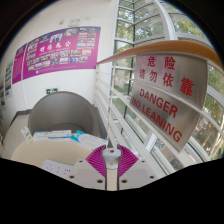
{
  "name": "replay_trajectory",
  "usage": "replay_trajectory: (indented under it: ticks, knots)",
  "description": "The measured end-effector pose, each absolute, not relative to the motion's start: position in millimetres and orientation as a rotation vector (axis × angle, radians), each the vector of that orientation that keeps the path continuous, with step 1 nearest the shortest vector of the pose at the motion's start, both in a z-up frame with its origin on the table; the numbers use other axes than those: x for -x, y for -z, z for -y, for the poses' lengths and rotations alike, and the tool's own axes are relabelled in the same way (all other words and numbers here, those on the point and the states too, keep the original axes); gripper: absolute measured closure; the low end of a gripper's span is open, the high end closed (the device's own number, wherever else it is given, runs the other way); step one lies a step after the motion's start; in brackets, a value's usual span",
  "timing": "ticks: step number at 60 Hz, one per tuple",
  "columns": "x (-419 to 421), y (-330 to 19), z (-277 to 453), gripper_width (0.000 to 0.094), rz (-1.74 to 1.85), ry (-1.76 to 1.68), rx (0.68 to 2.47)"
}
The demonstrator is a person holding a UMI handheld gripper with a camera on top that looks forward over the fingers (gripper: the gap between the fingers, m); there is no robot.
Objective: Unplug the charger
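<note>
My gripper (110,166) points out into the room, raised above a white table (40,152). Its two magenta pads (97,163) are drawn close together and press on a slim white piece, the charger (110,154), whose narrow tip pokes out just ahead of the fingers. Most of the charger is hidden between the pads. No socket or power strip shows.
A glass railing with a red "DANGER NO LEANING" sign (165,95) runs along the right, close to the fingers. Pink posters (60,50) hang on the far wall. A white chair (55,108) stands behind the table, and small items (55,134) lie on the table.
</note>
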State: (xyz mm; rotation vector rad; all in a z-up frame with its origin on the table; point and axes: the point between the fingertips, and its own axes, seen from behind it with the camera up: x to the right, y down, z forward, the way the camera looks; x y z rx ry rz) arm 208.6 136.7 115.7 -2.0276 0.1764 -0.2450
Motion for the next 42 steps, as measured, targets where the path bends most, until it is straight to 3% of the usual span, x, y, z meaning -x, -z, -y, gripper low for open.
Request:
replay_trajectory:
  ticks: [7, 19, 29, 42]
  knots:
    - [-222.7, -51.3, -119.5, 0.0741, -0.199, 0.229, 2.15]
    - [-230.9, -5.9, -110.9, 0.066, -0.284, 0.172, 2.228]
    - [-238.6, -5.5, -115.1, 0.0486, -0.29, 0.179, 2.226]
    - [-227.2, -59.0, -86.1, 0.0077, -0.256, 0.217, 2.165]
